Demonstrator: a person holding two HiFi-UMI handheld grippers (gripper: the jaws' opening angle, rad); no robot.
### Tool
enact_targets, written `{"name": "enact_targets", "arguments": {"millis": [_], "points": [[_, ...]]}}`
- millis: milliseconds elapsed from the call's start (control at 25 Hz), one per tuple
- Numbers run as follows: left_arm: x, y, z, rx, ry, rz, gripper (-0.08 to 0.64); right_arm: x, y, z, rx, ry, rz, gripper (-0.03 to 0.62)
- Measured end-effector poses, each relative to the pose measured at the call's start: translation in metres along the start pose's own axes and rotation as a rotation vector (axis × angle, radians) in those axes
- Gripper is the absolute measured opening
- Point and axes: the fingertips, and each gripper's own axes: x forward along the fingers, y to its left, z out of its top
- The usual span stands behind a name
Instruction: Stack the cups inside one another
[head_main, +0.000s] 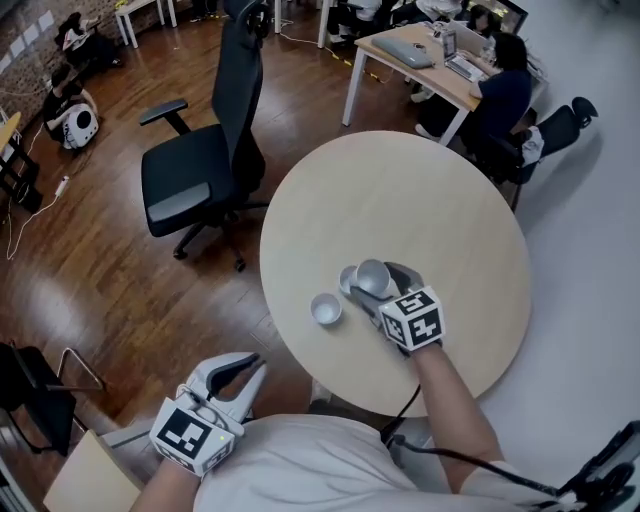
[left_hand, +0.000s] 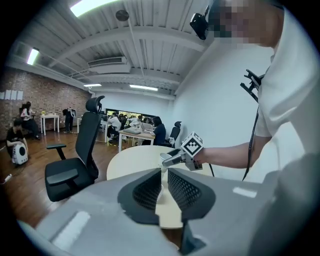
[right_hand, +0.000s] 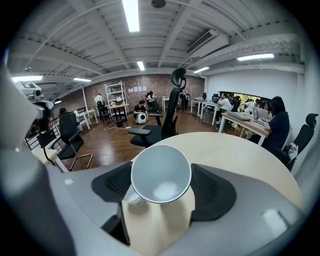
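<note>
My right gripper (head_main: 380, 287) is over the round table (head_main: 400, 195), shut on a white cup (head_main: 373, 277) held tilted. In the right gripper view that cup (right_hand: 161, 173) sits between the jaws with its mouth towards the camera. A second cup (right_hand: 130, 198) stands on the table just below and left of it, partly hidden. Another white cup (head_main: 326, 309) stands upright, apart, to the left. My left gripper (head_main: 252, 364) hangs off the table's near edge, its pads (left_hand: 150, 190) almost together with nothing between them.
A black office chair (head_main: 200, 170) stands on the wood floor left of the table. A desk (head_main: 425, 60) with a seated person (head_main: 505, 95) is behind the table at the back right. A folding chair (head_main: 40, 385) is at the near left.
</note>
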Motion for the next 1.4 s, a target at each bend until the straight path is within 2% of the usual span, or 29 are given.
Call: {"name": "enact_targets", "arguments": {"millis": [480,680,880,1040,1240,1400], "points": [[-0.028,0.025,-0.013,-0.057,-0.014,0.105,0.043,0.049,-0.005,-0.017,-0.031,0.099,0.009,0.376],[-0.032,0.029,-0.014,-0.051,-0.019,0.126,0.051,0.05,-0.003,-0.016,-0.014,0.087,0.007,0.419],[-0.041,0.03,-0.012,-0.051,-0.043,0.112,0.048,0.036,0.015,-0.009,-0.004,0.046,0.001,0.419],[-0.045,0.03,-0.011,-0.011,-0.036,0.087,0.0,0.027,0.045,-0.019,0.018,0.026,-0.009,0.419],[-0.057,0.025,-0.01,0.001,-0.037,0.01,0.02,0.033,0.078,-0.051,0.071,0.053,-0.036,0.419],[-0.075,0.028,-0.015,0.034,-0.024,-0.009,0.047,0.043,0.089,-0.073,0.108,0.071,-0.081,0.419]]}}
